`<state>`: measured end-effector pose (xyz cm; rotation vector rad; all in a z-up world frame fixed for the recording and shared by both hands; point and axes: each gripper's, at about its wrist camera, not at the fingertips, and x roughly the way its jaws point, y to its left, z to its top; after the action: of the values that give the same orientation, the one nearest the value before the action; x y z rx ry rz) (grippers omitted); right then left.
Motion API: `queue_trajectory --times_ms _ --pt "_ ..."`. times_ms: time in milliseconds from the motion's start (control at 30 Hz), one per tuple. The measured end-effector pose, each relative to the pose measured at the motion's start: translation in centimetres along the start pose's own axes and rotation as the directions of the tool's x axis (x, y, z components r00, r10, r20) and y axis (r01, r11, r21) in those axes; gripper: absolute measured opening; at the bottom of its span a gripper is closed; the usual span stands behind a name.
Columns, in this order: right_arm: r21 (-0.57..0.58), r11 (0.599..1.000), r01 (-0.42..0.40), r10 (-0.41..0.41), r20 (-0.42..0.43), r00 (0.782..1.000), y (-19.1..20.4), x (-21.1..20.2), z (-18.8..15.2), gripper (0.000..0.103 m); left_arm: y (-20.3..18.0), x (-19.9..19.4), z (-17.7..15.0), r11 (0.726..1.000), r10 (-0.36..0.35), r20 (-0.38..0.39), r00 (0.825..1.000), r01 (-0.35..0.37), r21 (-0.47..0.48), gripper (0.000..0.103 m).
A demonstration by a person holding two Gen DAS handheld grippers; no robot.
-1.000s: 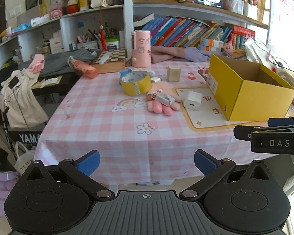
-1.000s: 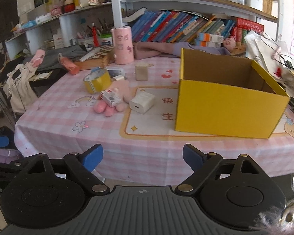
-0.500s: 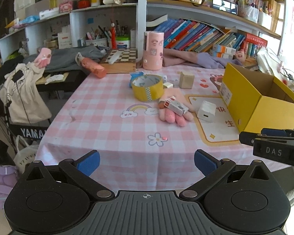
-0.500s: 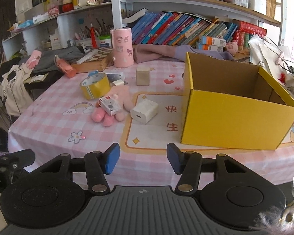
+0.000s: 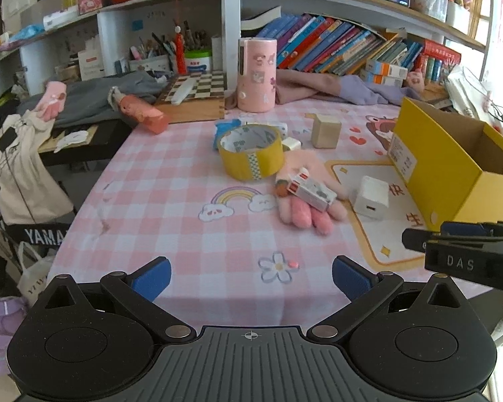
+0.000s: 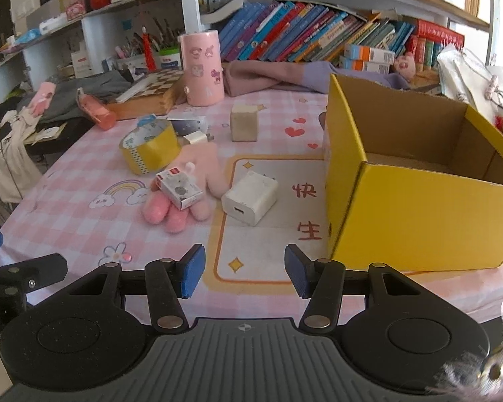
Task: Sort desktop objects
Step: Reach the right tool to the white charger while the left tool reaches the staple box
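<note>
Nearest to us, our left claw (image 5: 251,276) hangs over the front edge of the surface (image 5: 171,201) with its blue pads set wide and nothing between them, above a flower printed on the pink checked cloth. Our right claw (image 6: 244,273) stands narrower, about half spread, also empty, its pads over the near border of the cream mat (image 6: 285,207). Just beyond it on that mat lies the white charger (image 6: 249,197), close beside the yellow box (image 6: 415,214), whose open top shows a bare cardboard floor. To the left of the charger a small white carton (image 6: 181,189) rests on the pink glove (image 6: 184,197), fingers pointing toward us. Behind the glove sits the roll of yellow tape (image 6: 150,149), with a small white plug (image 6: 196,139) just beside it. Farther back stands a beige cube (image 6: 244,123), apart from the rest, and at the far edge the pink cylinder (image 6: 202,67) stands upright before the bookshelf (image 6: 318,33).
</note>
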<state>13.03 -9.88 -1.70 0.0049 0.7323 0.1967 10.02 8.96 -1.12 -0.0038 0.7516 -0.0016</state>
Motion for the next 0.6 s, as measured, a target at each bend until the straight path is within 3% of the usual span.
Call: queue_trajectory --times_ms 167,467,600 --pt "0.011 1.000 0.008 -0.007 -0.018 1.000 0.2 1.9 1.2 0.051 0.3 1.4 1.3 1.000 -0.004 -0.009 1.000 0.004 0.020 0.103" --pt "0.113 0.982 0.152 -0.149 -0.030 0.988 -2.4 3.5 2.6 0.049 -0.1 4.0 3.1 0.997 -0.064 -0.026 0.998 0.065 0.043 0.103" --pt "0.104 0.982 0.155 -0.152 -0.038 0.988 -2.6 3.7 2.7 0.052 -0.7 5.0 3.7 0.993 -0.092 -0.034 0.995 0.094 0.064 0.103"
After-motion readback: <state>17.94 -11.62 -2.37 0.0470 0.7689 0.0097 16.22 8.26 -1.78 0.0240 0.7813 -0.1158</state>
